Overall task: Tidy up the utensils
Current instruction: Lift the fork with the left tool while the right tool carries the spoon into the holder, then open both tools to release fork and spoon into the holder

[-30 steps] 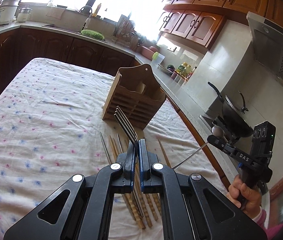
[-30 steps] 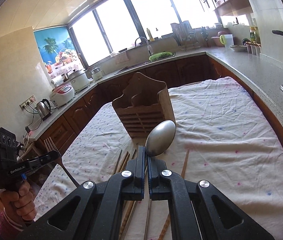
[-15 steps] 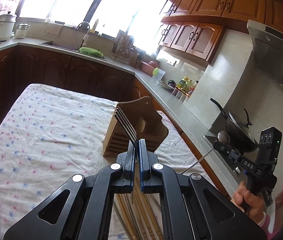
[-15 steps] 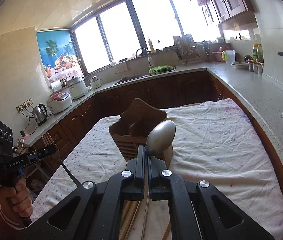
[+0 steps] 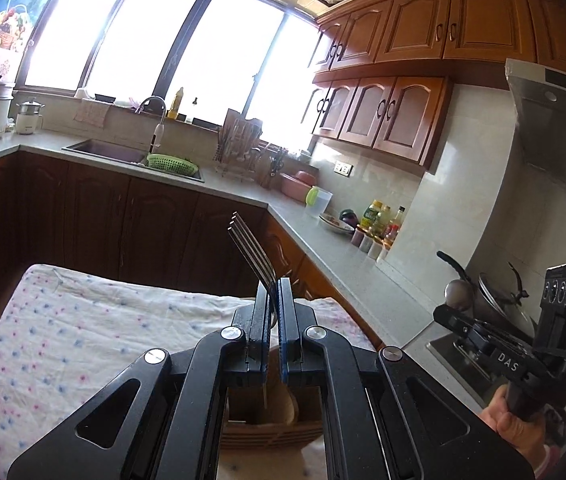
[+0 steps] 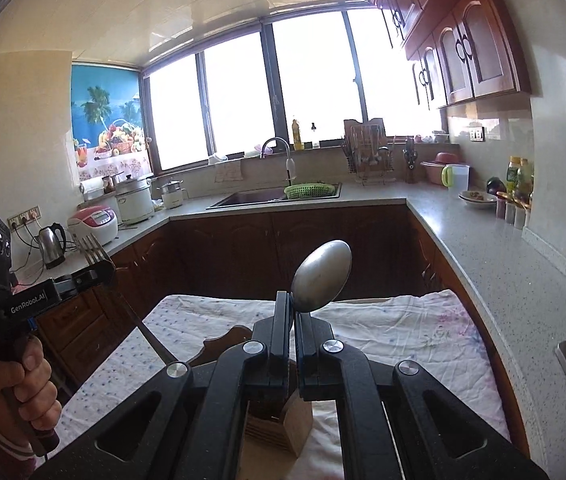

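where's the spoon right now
The spoon is clamped in the right gripper, bowl up, just above the wooden utensil holder on the cloth-covered table.

Bright daylight pours through the wide window (image 6: 283,100) on the far wall, above a sink (image 6: 275,198) set in a grey counter (image 6: 483,248) that wraps round the room over dark wooden base cabinets (image 5: 95,216). Reddish wall cabinets (image 5: 395,76) hang on the right, a range hood (image 5: 555,128) nearer. A tropical fruit poster (image 6: 107,128) hangs left of the window, above rice cookers (image 6: 131,200) and a kettle (image 6: 53,242). A flowered cloth (image 5: 63,332) covers the near desk.
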